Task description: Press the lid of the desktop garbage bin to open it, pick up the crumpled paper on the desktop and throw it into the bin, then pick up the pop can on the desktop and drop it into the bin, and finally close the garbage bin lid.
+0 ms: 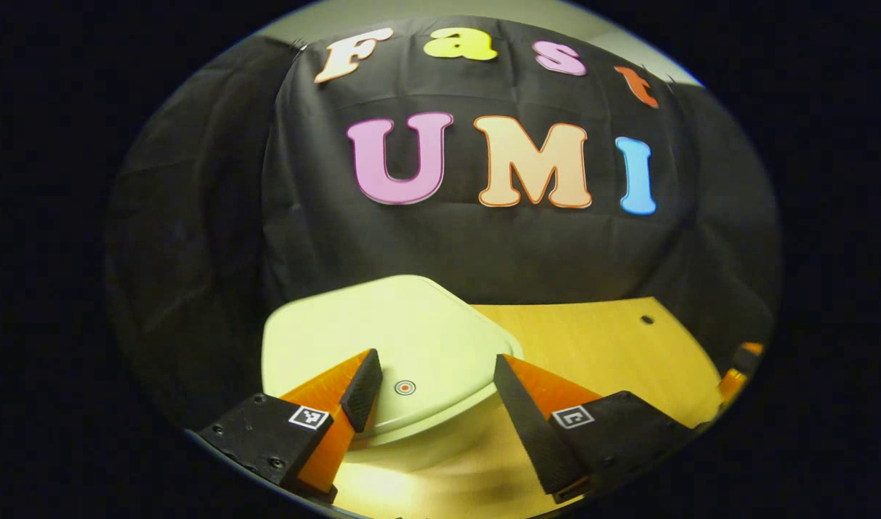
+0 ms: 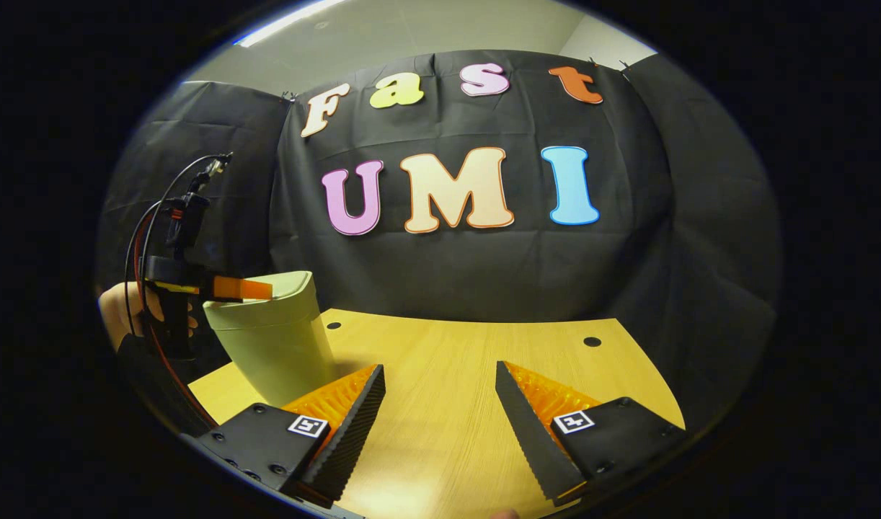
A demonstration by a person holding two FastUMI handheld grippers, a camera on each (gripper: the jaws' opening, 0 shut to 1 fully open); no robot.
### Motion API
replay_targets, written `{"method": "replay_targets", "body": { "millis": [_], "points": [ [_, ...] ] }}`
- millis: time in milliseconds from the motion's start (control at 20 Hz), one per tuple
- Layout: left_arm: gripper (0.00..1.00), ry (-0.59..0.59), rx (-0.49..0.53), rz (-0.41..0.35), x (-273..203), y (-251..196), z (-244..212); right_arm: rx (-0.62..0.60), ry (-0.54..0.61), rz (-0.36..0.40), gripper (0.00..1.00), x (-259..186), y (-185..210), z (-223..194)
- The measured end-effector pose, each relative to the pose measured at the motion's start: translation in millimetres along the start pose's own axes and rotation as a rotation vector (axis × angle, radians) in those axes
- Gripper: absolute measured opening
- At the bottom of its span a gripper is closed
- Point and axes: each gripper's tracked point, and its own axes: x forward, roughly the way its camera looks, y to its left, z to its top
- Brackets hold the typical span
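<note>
In the right gripper view, a hand (image 2: 120,310) holds the left gripper (image 1: 437,386) over the bin (image 2: 275,342) at the table's (image 2: 469,389) left, fingers spread either side of the lid's (image 1: 383,339) press mark, probably to press it. The lid looks shut, contents hidden. The right gripper (image 2: 440,404) hangs spread above bare tabletop.

The garbage bin (image 2: 275,339) stands on the desktop's (image 2: 469,375) left side, before the booth wall (image 2: 628,274).
</note>
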Motion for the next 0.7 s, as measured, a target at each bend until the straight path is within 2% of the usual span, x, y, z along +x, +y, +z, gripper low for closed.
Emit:
{"method": "replay_targets", "body": {
  "millis": [50,100,150,200,300,400,550,700],
  "points": [
    [0.95,-0.023,-0.009,-0.011,6,1,3,-0.009,0.003,0.002,0.97,1,1,-2],
    [0.89,0.007,-0.006,-0.012,6,3,0,-0.007,0.01,0.012,0.97,3,2,-5],
    [0.93,-0.033,0.004,-0.005,6,4,10,0.002,0.016,0.011,0.98,3,2,-5],
    [0.89,-0.06,0.001,-0.008,5,3,18,0.018,0.004,0.01,0.98,3,0,0],
    [0.94,-0.063,-0.003,0.018,7,4,13,0.041,-0.027,0.006,0.98,1,-1,12],
    [0.93,-0.075,0.025,0.038,6,3,11,0.033,-0.065,-0.007,0.97,-3,-3,26],
    [0.94,-0.166,0.041,0.038,-8,-6,23,0.04,-0.155,-0.032,0.98,-17,-11,53],
    [0.93,-0.299,0.082,0.001,-28,-32,37,0.06,-0.228,-0.047,0.97,-35,-13,79]
  ]
}}
